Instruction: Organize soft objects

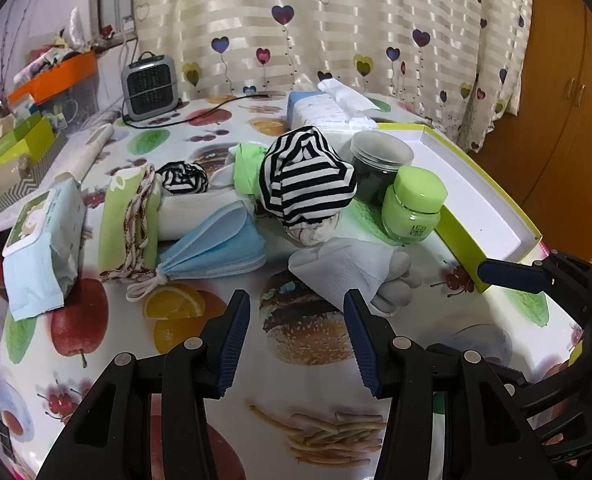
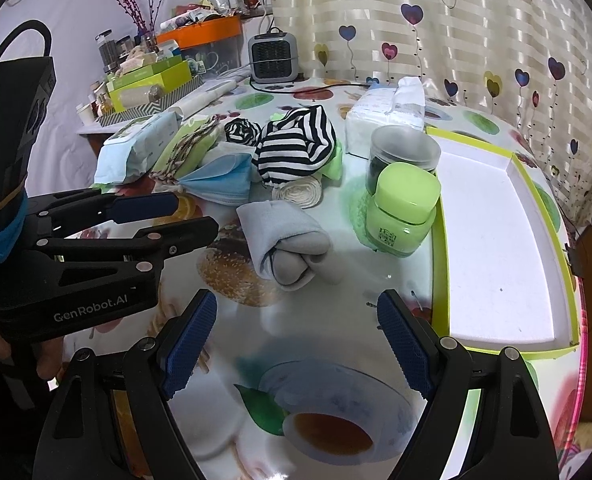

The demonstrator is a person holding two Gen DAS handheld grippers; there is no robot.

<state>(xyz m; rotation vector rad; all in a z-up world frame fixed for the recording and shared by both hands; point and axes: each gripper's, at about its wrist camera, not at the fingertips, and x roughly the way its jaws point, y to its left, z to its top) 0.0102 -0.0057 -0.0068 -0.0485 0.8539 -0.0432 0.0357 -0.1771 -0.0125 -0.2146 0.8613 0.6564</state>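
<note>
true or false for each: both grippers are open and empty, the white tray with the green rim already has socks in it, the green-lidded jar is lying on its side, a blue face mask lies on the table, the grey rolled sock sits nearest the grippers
1. Both the left gripper and the right gripper are open and empty. True.
2. The white tray already has socks in it. False: nothing lies in the part of it that shows.
3. The green-lidded jar is lying on its side. False: it stands upright, lid on top.
4. A blue face mask lies on the table. True.
5. The grey rolled sock sits nearest the grippers among the soft items. True.
</note>
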